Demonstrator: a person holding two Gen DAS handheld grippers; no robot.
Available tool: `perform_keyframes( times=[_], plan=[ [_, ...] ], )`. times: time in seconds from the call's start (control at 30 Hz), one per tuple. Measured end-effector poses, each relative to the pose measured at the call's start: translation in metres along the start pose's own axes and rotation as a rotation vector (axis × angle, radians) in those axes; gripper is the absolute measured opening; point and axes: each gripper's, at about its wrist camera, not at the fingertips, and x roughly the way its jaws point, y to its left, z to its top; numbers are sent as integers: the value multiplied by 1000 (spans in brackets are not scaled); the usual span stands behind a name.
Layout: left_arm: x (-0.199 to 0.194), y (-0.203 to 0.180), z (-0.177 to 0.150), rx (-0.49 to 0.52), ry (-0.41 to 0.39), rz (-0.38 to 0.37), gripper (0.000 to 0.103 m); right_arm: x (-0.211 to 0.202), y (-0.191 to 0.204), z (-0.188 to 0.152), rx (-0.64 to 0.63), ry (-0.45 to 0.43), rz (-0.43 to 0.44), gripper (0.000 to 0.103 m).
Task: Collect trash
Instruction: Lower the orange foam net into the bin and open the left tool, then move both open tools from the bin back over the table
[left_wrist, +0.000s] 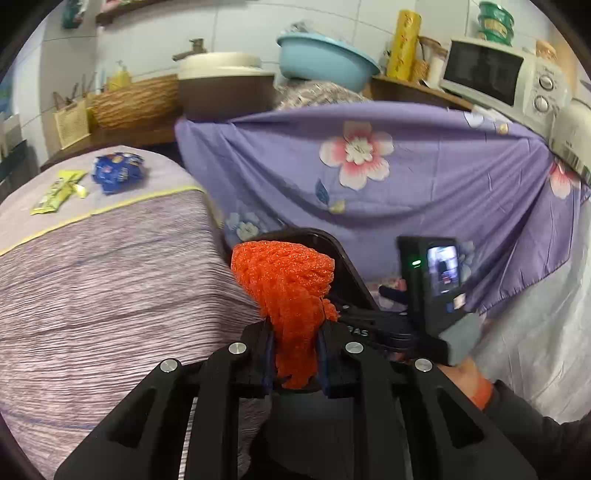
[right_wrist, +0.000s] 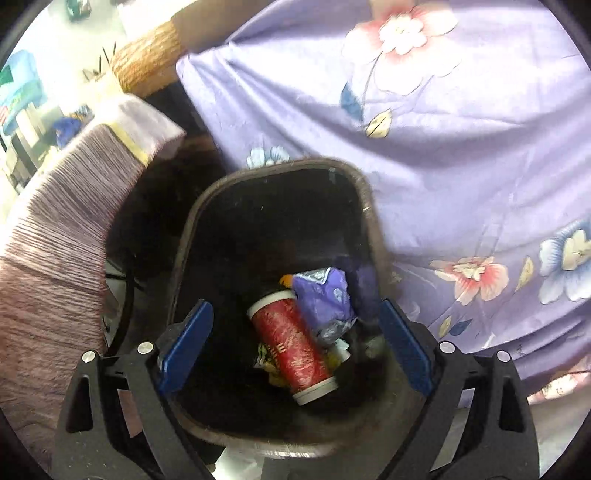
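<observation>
The left gripper (left_wrist: 295, 354) is clamped on a wad of orange foam netting (left_wrist: 284, 295), which stands up out of the jaws with its long axis running away from the camera, its bulky end leaning toward the dark rim of the trash bin (left_wrist: 332, 251) just beyond it. That is the relation the coming drop seems to turn on: the netting is near the bin's rim, but from the left wrist view I cannot tell whether it hangs over the opening or short of it, since the wad itself hides most of the bin's mouth. The right gripper (right_wrist: 295, 339) hovers directly above the trash bin (right_wrist: 280, 173) with its blue pads (right_wrist: 186, 345) spread wide apart and nothing between them; below it, at the bin's bottom, lie a red cup (right_wrist: 291, 347) on its side and a crumpled purple wrapper (right_wrist: 325, 299), with smaller scraps under them too dark to name. Well away from the bin, on the striped cloth of the table (left_wrist: 110, 280), a yellow wrapper (left_wrist: 59, 192) and a blue wrapper (left_wrist: 118, 171) wait uncollected; the left gripper is the nearer one to them. The bin's outer wall and floor beneath are cut off or blurred.
</observation>
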Motion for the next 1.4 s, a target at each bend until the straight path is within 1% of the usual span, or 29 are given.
perform_keyframes(
  times=[0.2,0.33,0.43,0.63,0.83,0.93,1.03,1.1,1.13,1.2,1.23,1.3,1.37,1.4],
  plan=[
    [41,-24,-2,53,62,-11,18,-48,-25,-3,15,-100,-68,90],
    [70,-35,-6,64,108,-18,18,-70,-46,-3,54,-125,-96,90],
    [87,-42,-8,78,132,-9,18,-80,-63,-8,94,-140,-110,90],
    [125,-45,-12,84,193,25,18,-87,-83,-13,136,-141,-115,90],
    [161,-52,-16,126,241,55,18,-90,-85,-16,155,-153,-106,90],
    [176,-51,-19,126,269,66,20,-93,-84,-18,154,-158,-112,90],
    [182,-49,-22,123,283,68,28,-95,-86,-19,152,-161,-125,90],
    [181,-50,-23,141,272,76,45,-96,-88,-19,156,-162,-131,90],
    [179,-52,-24,150,261,78,50,-97,-89,-19,163,-163,-132,90],
    [175,-54,-25,160,243,76,67,-99,-91,-18,171,-165,-131,90],
    [175,-55,-23,161,233,74,70,-99,-92,-18,171,-162,-129,90],
    [169,-58,-22,162,217,65,81,-99,-92,-16,169,-161,-133,90],
    [161,-62,-20,169,194,62,89,-101,-91,-15,169,-167,-137,90],
    [157,-65,-19,174,178,67,91,-101,-91,-15,167,-169,-137,90]
  ],
)
